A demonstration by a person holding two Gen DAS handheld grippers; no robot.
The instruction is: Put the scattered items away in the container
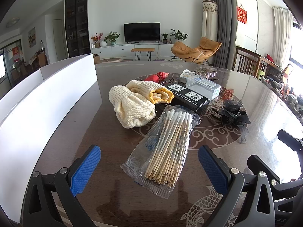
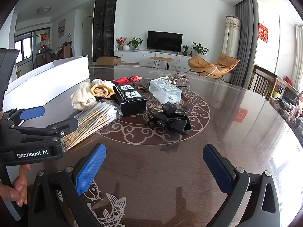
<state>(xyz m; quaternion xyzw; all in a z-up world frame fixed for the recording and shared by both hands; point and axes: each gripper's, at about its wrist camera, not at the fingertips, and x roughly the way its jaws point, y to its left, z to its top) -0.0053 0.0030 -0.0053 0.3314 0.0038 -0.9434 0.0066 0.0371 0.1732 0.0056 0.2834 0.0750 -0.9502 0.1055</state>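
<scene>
Gaping wide, both — left claw [image 1: 149, 167] over swab pack [image 1: 164, 147], right claw [image 2: 154, 167] empty, nothing touched

table [image 1: 117, 198]: dark wood, glossy glass-like top
gloves [image 1: 132, 104]: cream knitted cloth, rough
cotton swabs [image 1: 168, 143]: wooden sticks, crinkly clear plastic bag
hair bow [image 2: 170, 119]: black sheer fabric
pads [image 2: 89, 170]: blue textured rubber

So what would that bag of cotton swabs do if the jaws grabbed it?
The bag of cotton swabs looks light: thin wooden sticks in clear film. The glossy wrapper would probably slide on the polished table and crinkle when squeezed. The loose sticks may shift or sag if it is gripped at one end.
</scene>
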